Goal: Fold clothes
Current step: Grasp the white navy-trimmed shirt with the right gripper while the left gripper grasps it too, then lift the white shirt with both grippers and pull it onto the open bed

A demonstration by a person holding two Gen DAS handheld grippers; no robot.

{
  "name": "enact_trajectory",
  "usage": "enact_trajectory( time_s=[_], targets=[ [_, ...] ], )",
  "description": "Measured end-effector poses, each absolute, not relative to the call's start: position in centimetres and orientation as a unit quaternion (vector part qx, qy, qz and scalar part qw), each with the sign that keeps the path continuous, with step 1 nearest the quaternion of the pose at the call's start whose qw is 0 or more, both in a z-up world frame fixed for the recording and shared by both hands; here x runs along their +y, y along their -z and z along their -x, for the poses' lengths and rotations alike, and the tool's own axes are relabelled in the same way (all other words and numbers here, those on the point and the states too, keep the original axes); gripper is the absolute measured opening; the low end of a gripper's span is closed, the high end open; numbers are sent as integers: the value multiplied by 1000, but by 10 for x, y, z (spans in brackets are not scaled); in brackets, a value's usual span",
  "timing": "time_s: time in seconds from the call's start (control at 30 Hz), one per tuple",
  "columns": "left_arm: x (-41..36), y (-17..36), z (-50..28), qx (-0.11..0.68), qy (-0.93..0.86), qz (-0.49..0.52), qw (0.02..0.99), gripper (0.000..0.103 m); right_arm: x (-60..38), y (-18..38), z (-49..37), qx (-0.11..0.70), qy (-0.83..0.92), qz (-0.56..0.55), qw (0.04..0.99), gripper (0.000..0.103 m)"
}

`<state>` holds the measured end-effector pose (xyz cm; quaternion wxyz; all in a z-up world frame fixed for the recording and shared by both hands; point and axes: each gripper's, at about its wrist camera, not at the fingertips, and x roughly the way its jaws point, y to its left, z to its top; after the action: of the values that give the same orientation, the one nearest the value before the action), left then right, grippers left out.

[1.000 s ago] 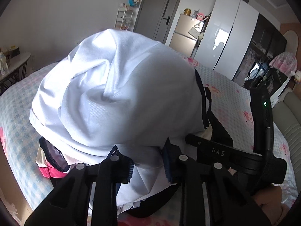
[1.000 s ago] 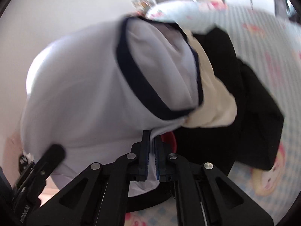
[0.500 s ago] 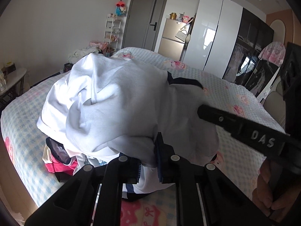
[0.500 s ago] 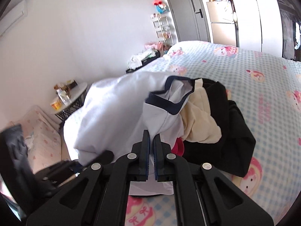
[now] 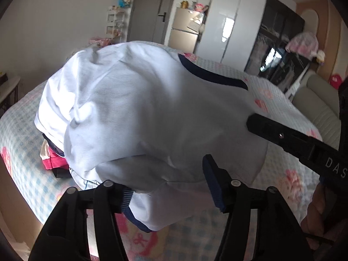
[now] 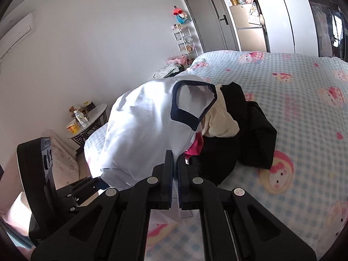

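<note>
Up off the bed, a white shirt with navy trim hangs bunched between the two grippers, billowing large in the left wrist view and covering most of the bedding behind it. The right gripper has its blue-padded fingers pressed nearly together, a thin edge of the white fabric pinched between them; in the left wrist view this same gripper reaches in from the right and meets the shirt's side. The left gripper has its fingers spread wide, one blue pad showing clear of the cloth on the right and the other half buried under the drooping hem; the fabric lies draped over and between them, but whether they bear on it I cannot tell. In the right wrist view the shirt's navy-edged opening gapes upward, tilted toward the room. Beside it on the bed sits a heap of other garments: a cream piece just against the shirt, a black garment spread beneath and to the right, and a pink item tucked under the shirt's lower edge. The bedding is a pale blue check with pink cartoon figures. A small round side table with bottles stands by the wall, well apart from the pile.
</note>
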<state>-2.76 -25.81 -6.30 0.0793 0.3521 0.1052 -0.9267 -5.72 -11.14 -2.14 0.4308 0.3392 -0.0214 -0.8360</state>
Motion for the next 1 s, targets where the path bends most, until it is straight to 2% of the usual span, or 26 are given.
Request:
enact_trajectory(
  time_s=[0.17,0.37,0.47,0.53,0.57,0.8,1.0],
  targets=[
    [-222,99,39,62,912,-405,13,68,-98,51,59,-54,821,-379,424,2],
    [-205,88,54,106,924,-367,-32,73,-83,46,46,2,832,-358,425,2],
    [-202,79,66,124,925,-354,-53,72,-70,47,46,1,836,-362,412,2],
    [-193,82,68,105,928,-356,-36,36,-60,46,46,-7,839,-364,405,2],
    [-189,83,69,97,929,-357,-31,9,-55,46,46,-11,840,-363,403,2],
    [-145,93,49,72,919,-374,-105,11,1,63,32,-42,839,-380,386,2],
    [-64,92,46,51,898,-386,-202,11,85,44,4,-68,871,-357,331,2]
  ],
)
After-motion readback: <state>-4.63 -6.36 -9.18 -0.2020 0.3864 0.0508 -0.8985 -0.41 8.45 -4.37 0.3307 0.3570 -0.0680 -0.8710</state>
